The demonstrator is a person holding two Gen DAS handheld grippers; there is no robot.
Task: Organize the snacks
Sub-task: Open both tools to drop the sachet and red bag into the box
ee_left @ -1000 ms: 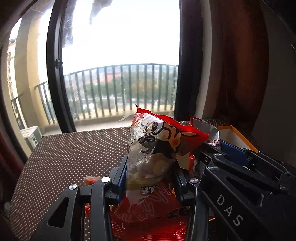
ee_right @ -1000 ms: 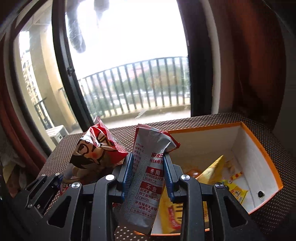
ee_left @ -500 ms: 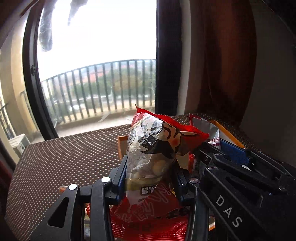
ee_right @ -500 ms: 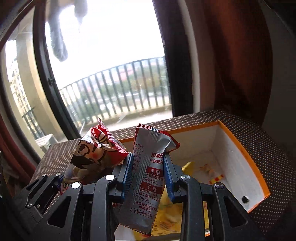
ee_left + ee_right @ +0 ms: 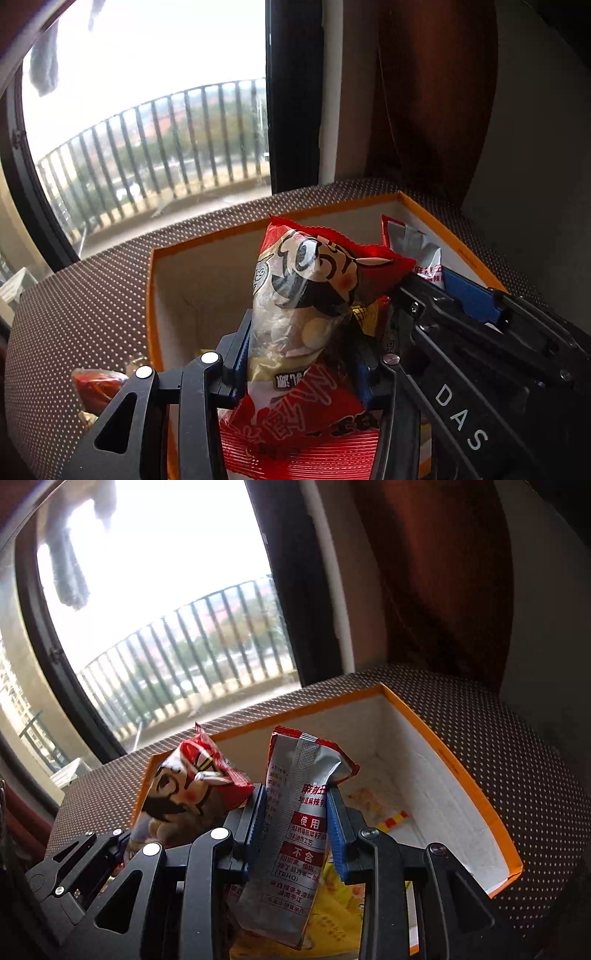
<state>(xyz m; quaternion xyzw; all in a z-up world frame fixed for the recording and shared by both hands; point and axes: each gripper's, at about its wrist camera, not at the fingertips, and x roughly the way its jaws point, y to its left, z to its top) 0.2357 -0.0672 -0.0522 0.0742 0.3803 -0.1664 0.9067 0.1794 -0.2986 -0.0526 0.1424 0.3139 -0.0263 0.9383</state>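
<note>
My left gripper (image 5: 301, 354) is shut on a red and clear snack bag with a cartoon face (image 5: 306, 306), held over the orange-rimmed white box (image 5: 207, 295). My right gripper (image 5: 297, 823) is shut on a silver and red snack packet (image 5: 299, 834), held over the same box (image 5: 454, 771). The two grippers are side by side: the right one (image 5: 480, 354) shows in the left wrist view, and the face bag (image 5: 184, 797) shows in the right wrist view. Yellow packets (image 5: 336, 923) and small wrapped sweets (image 5: 393, 818) lie inside the box.
The box stands on a brown dotted tablecloth (image 5: 74, 314). A small red wrapped snack (image 5: 98, 386) lies on the cloth left of the box. A window with a balcony railing (image 5: 155, 147) is behind, a dark curtain (image 5: 443, 572) at the right.
Both grippers have moved forward and to the right with their packets and tilted down, from beside the box to over it. Much more of the box's inside shows now.
</note>
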